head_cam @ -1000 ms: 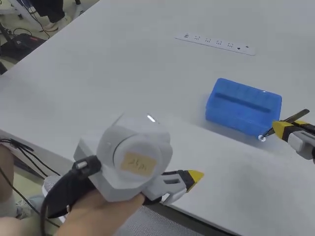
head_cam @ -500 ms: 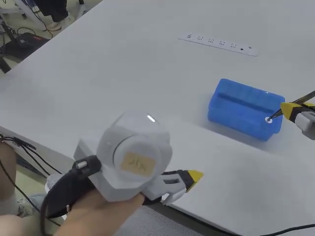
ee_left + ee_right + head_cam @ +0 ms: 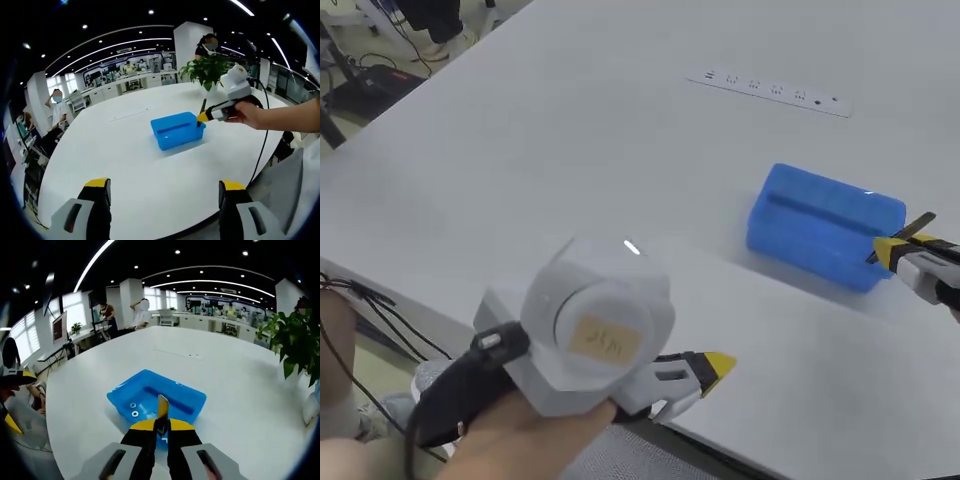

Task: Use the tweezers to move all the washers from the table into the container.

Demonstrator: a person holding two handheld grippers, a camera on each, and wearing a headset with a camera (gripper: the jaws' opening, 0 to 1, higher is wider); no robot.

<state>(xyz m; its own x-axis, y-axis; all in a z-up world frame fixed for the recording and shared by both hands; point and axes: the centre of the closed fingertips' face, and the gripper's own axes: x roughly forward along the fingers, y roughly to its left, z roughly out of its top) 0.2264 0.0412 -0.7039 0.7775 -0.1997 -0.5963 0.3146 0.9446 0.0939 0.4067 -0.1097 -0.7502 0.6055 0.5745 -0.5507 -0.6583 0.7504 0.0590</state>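
The white table [image 3: 570, 150] carries the blue container [image 3: 810, 225], which sits towards its right side. The left gripper [image 3: 162, 185] hangs at the table's near edge, well apart from the container and on its near left. Its jaws are spread wide with nothing between them. The right gripper [image 3: 157, 426] is just beside the container's near right corner, jaws pressed together on the tweezers [image 3: 162, 407]. The tweezers reach forward over the container's rim. A power strip [image 3: 770, 92] lies on the table beyond the container. Two washers [image 3: 134, 409] rest on the container's floor, left of the tweezers. I cannot tell whether the tweezer tips grip anything.
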